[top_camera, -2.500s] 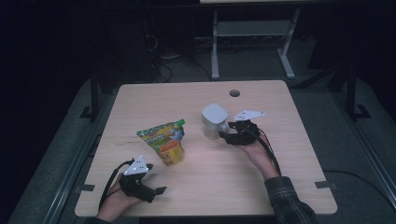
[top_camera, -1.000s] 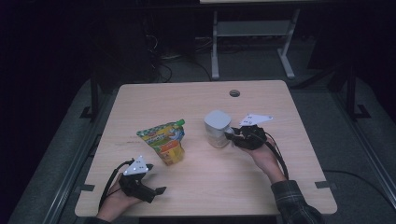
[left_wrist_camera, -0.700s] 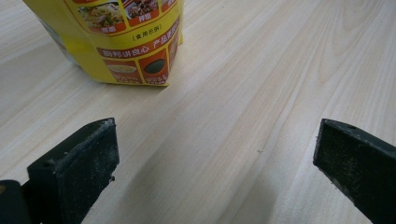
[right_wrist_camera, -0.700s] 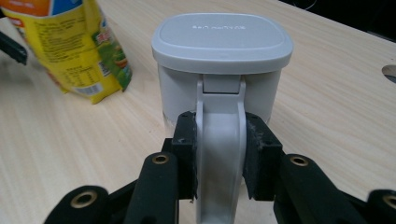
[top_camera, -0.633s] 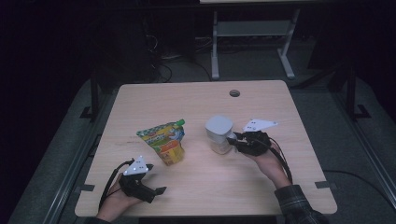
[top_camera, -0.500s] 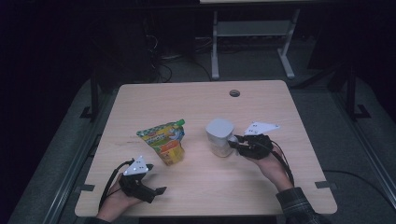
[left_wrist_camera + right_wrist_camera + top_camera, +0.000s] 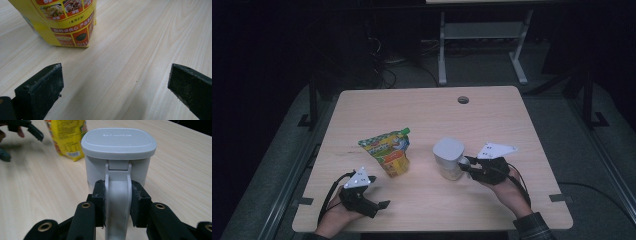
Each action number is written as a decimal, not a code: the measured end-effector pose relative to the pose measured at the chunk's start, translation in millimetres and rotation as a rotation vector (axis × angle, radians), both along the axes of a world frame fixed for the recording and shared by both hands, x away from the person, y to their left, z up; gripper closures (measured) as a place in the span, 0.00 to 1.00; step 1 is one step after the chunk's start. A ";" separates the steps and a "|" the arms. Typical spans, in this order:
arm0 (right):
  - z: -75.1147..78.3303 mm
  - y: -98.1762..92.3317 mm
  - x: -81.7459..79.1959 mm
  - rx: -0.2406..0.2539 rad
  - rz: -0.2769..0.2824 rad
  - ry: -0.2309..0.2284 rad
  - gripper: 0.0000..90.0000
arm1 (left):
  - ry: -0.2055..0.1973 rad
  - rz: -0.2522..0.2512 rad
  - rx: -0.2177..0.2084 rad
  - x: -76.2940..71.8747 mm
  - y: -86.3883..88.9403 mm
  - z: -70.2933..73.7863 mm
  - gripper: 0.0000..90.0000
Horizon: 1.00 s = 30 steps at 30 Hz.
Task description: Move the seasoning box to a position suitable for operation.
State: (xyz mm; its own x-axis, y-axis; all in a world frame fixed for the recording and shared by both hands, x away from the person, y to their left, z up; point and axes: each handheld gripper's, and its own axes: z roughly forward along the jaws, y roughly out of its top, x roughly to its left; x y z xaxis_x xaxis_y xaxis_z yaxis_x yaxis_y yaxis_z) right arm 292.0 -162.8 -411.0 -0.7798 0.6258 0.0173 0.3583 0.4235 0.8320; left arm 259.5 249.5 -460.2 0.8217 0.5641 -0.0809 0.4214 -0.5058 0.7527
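The jug [image 7: 448, 158] is travelling toward 6 o'clock; right tongs [image 7: 117, 202] are clamping its handle for control. Left tongs [image 7: 112, 85] are resting wide open, empty, at 7 o'clock on the surface [image 7: 512, 120].

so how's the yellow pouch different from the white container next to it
The yellow pouch is a soft printed bag with a green cap, leaning a little; the white container is a rigid, plain tub with a flat grey lid, standing upright. The pouch stands free, ahead of the open left gripper; the container is gripped by its handle in the right gripper. Both are on the wooden table.
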 end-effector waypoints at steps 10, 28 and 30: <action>-0.7 -3.8 -27.0 0.016 0.024 0.009 0.77 | 0.000 -0.012 0.004 -0.3 -0.5 0.8 0.00; -6.0 0.5 -73.1 0.050 0.093 0.025 0.77 | 0.004 -0.009 0.002 0.0 0.0 1.0 0.00; -6.9 0.7 -75.5 0.053 0.097 0.033 0.77 | 0.005 -0.008 -0.001 0.2 0.3 0.5 0.00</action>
